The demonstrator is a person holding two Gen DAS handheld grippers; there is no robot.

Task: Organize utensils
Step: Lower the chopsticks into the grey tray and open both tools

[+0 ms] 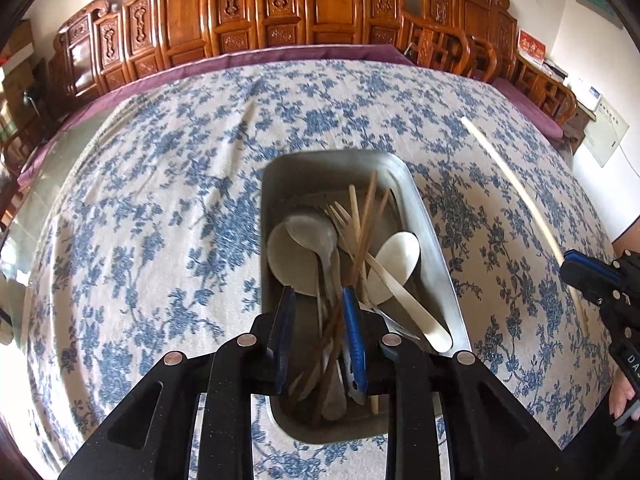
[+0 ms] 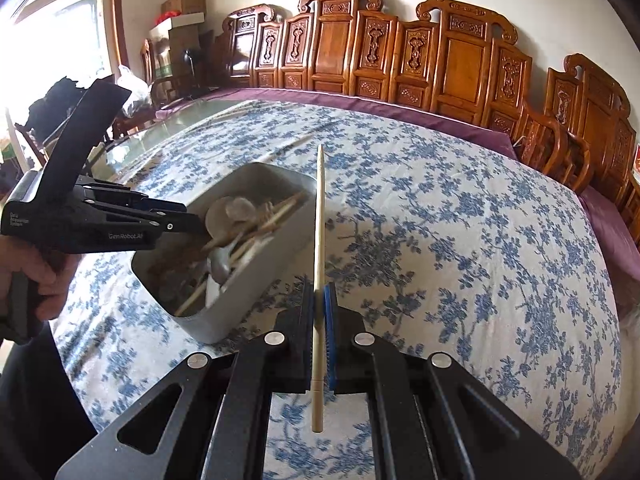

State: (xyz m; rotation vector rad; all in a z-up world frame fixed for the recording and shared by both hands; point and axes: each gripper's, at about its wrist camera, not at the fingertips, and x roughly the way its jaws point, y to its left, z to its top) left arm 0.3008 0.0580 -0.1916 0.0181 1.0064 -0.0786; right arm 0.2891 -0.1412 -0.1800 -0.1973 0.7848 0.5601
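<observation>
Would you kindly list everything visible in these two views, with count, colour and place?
metal tray: one, grey, mid-table
spoons: several, white and grey, in tray
wooden fork: one, tan, in tray
brown chopsticks: a few, in tray
pale chopstick: one, cream, clamped in right claw
tablecloth: one, white with blue flowers, over table
carved chairs: a row, brown, along far wall
boxes: some, stacked in corner
left claw: open, over tray
right claw: shut on pale chopstick
hand: one, gripping left handle
</observation>
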